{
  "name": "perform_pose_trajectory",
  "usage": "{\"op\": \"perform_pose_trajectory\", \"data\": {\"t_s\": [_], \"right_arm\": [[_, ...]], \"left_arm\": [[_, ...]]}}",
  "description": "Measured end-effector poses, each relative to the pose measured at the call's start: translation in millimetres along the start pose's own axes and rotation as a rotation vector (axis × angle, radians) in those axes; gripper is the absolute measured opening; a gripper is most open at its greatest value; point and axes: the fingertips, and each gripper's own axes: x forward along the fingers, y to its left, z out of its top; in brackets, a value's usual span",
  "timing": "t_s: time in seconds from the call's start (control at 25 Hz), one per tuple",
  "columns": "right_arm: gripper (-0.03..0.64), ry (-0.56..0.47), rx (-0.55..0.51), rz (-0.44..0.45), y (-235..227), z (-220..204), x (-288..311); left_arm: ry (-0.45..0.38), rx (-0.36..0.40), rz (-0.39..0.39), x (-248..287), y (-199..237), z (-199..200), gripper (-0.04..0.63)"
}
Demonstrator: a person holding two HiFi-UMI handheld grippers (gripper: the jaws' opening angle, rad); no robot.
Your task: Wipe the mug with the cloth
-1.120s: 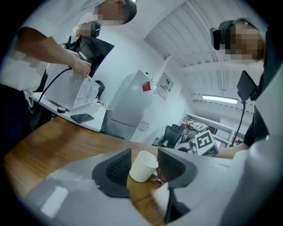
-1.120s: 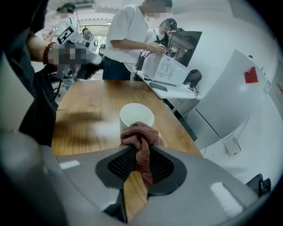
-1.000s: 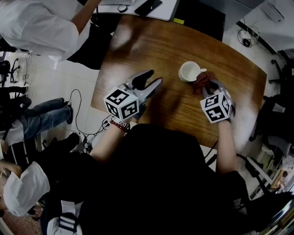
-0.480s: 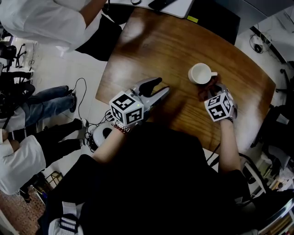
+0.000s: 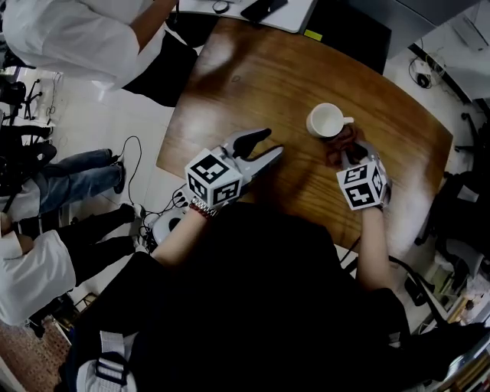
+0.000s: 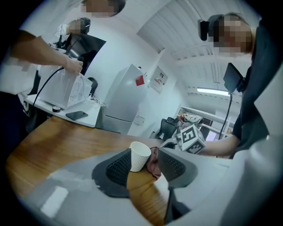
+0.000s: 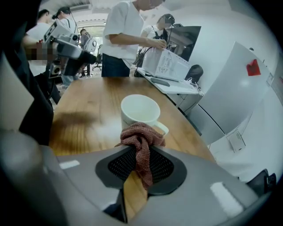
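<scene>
A white mug (image 5: 327, 121) stands upright on the wooden table (image 5: 253, 84), its handle turned toward my right gripper. That right gripper (image 5: 346, 151) is shut on a reddish-brown cloth (image 5: 339, 144), which is bunched just beside the handle. In the right gripper view the cloth (image 7: 141, 140) hangs pinched between the pads, right in front of the mug (image 7: 139, 110). My left gripper (image 5: 262, 147) hovers open and empty over the table's near left part, well short of the mug. Looking along the left gripper's (image 6: 142, 167) jaws, I see the mug (image 6: 139, 155) and the cloth (image 6: 153, 161) in the distance.
A person in a white shirt (image 5: 73, 34) stands at the table's far left corner. A phone (image 5: 262, 8) lies on a white desk beyond the table. Cables (image 5: 134, 164) run over the floor at the left, and the table's curved edge (image 5: 172, 164) is near my left hand.
My left gripper has edged slightly across the table toward the mug. The right gripper stays shut on the cloth beside the mug's handle.
</scene>
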Motion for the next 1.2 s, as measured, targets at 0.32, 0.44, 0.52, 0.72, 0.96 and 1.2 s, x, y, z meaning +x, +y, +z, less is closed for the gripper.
{"op": "perform_pose_trajectory", "data": {"t_s": [0.32, 0.44, 0.52, 0.72, 0.96, 1.2], "right_arm": [[0.081, -0.02, 0.034, 0.035, 26.2, 18.0, -11.7], [0.082, -0.007, 0.035, 0.037, 33.7, 15.3, 3.3], [0.083, 0.004, 0.05, 0.035, 36.4, 10.4, 12.7], [0.082, 0.051, 0.071, 0.05, 44.4, -1.5, 39.5], [0.083, 0.051, 0.098, 0.045, 43.9, 0.7, 41.5], [0.081, -0.077, 0.169, -0.024, 35.3, 26.9, -5.1]], "left_arm": [[-0.037, 0.131, -0.081, 9.3, -14.8, 18.6, 0.187], [-0.041, 0.151, -0.1, 10.8, -21.5, 21.3, 0.187], [-0.043, 0.154, -0.117, 13.8, -25.9, 24.5, 0.187], [-0.047, 0.164, -0.165, 15.5, -30.8, 30.7, 0.187], [-0.024, 0.152, -0.157, 13.1, -15.9, 26.2, 0.187], [-0.065, 0.115, -0.139, 7.2, 0.3, 31.7, 0.186]]}}
